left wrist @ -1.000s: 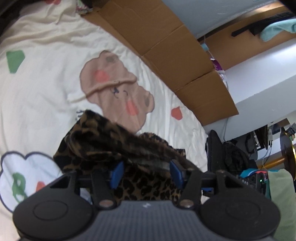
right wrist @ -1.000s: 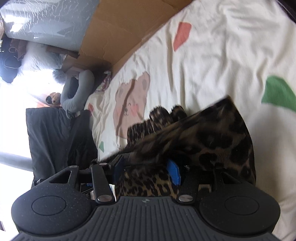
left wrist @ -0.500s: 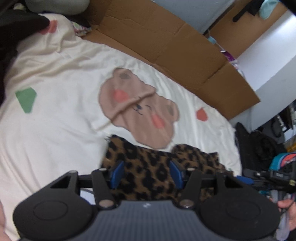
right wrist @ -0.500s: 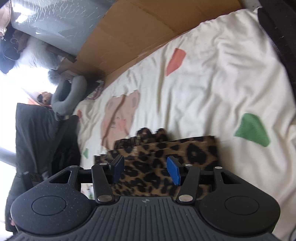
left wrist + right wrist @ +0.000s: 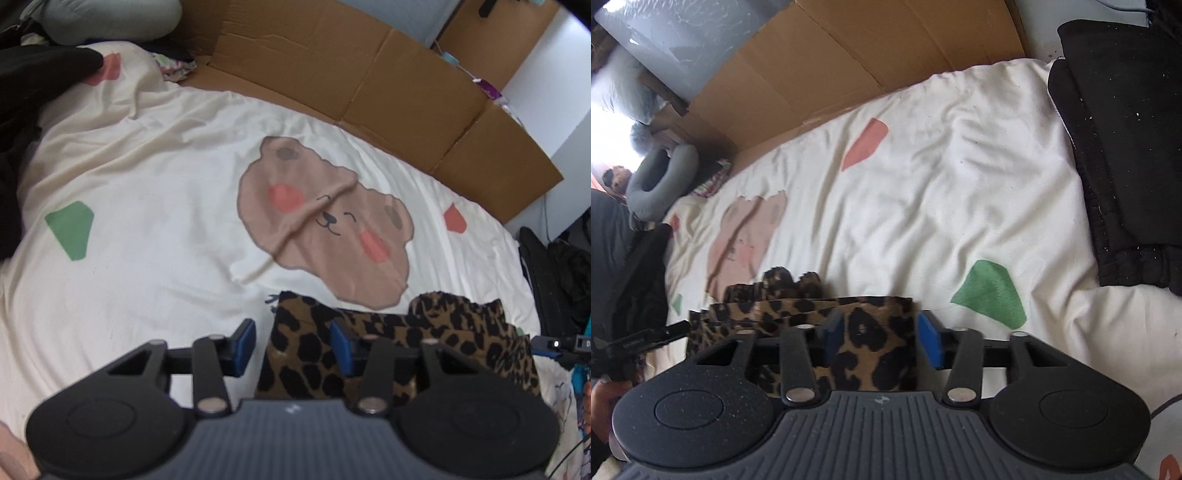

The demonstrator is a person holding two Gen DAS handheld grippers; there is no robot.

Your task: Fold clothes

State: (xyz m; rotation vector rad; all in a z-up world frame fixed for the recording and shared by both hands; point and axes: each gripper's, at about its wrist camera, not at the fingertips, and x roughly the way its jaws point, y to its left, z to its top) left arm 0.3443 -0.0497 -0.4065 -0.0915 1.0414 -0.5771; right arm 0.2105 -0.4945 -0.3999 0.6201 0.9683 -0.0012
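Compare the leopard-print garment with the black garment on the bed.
The leopard-print garment is spotted tan and black; the black garment is plain dark. The leopard-print garment lies folded at the near edge, between the jaws of the closing right gripper; the black garment sits untouched at the far right. Both rest on the cream bedsheet.

Soft leopard-print cloth garment on matt cotton sheet; corrugated cardboard behind.

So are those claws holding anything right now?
Not firmly yet: both the left claw and right claw are closing over the near edge of the folded leopard-print garment, which lies flat on the bed.
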